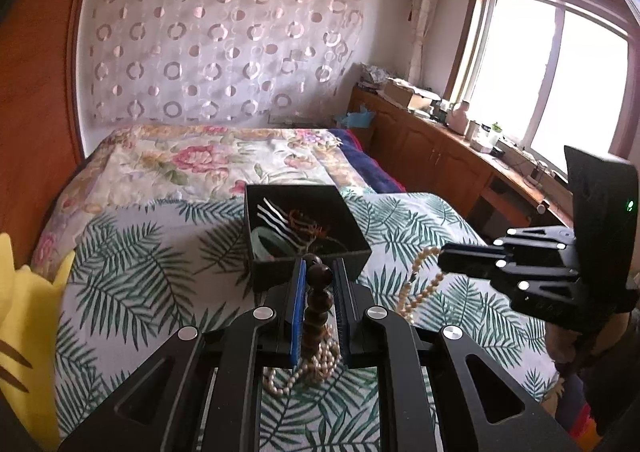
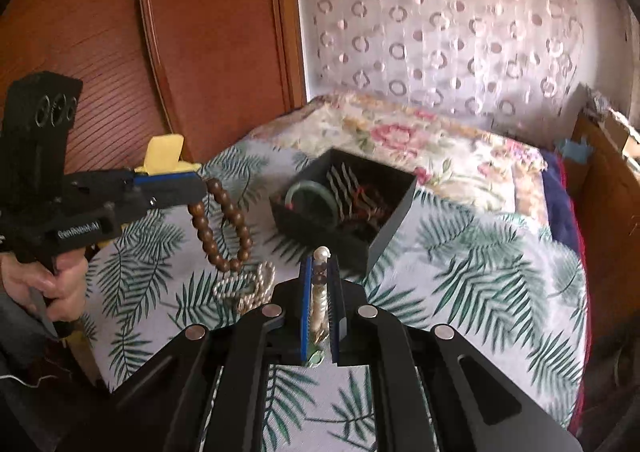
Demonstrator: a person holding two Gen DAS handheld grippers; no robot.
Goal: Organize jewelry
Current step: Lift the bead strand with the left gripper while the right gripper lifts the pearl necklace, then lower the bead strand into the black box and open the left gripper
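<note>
A black open box point(image 1: 308, 248) point(image 2: 352, 236) sits on the leaf-print bedspread, holding a green bangle point(image 2: 316, 204), silver hair pins point(image 1: 276, 224) and red-brown cords. My left gripper point(image 1: 319, 272) point(image 2: 202, 186) is shut on a brown wooden bead bracelet point(image 1: 318, 308) point(image 2: 224, 228), which hangs above the bed just before the box. My right gripper point(image 2: 321, 264) point(image 1: 442, 258) is shut on a pearl necklace point(image 2: 320, 304) point(image 1: 420, 284); its other end lies bunched on the bedspread point(image 2: 248, 288) under the bracelet.
A floral quilt point(image 1: 208, 160) covers the far bed. A wooden wardrobe point(image 2: 192, 32) stands left, a yellow cushion point(image 1: 24, 332) beside it. Wooden cabinets with clutter point(image 1: 440, 140) run under the window at right.
</note>
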